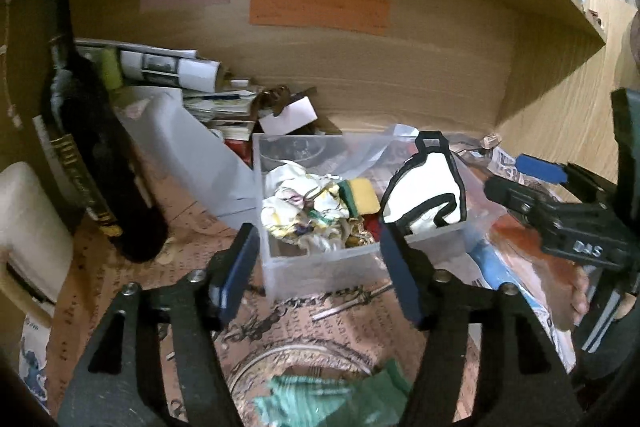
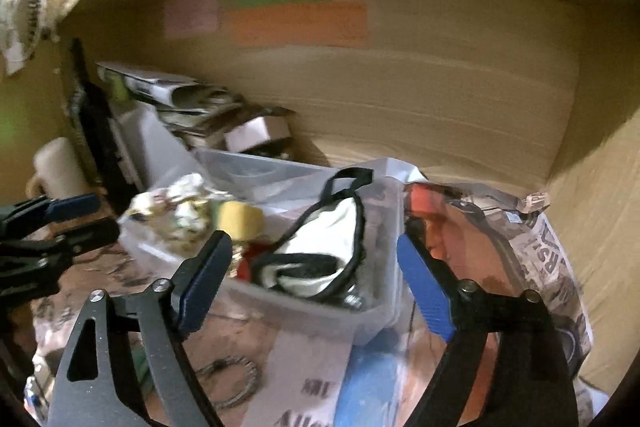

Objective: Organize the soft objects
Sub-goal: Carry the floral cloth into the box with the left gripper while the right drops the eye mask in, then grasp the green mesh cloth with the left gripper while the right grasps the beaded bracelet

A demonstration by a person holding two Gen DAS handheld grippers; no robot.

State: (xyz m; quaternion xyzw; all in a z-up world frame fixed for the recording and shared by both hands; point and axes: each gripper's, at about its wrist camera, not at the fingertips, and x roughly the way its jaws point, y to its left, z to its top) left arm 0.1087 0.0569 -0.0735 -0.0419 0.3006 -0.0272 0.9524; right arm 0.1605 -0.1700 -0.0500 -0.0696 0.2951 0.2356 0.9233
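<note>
A clear plastic bin [image 1: 320,269] [image 2: 316,311] stands on the shelf floor. In it lie a crumpled patterned cloth [image 1: 306,207] [image 2: 180,211], a yellow and green sponge [image 1: 360,195] [image 2: 242,217] and a white fabric piece with black trim [image 1: 426,191] [image 2: 324,239] that leans on the bin's right rim. My left gripper [image 1: 320,275] is open and empty just in front of the bin. My right gripper [image 2: 316,283] is open and empty, its fingers either side of the white fabric's near end. A green cloth [image 1: 332,395] lies in a glass bowl below my left gripper.
A dark wine bottle [image 1: 86,147] stands at the left beside a white mug [image 1: 30,227]. Papers and boxes [image 1: 192,87] pile at the back left. A printed plastic bag [image 2: 532,255] lies right of the bin. The wooden wall [image 1: 560,99] closes the right.
</note>
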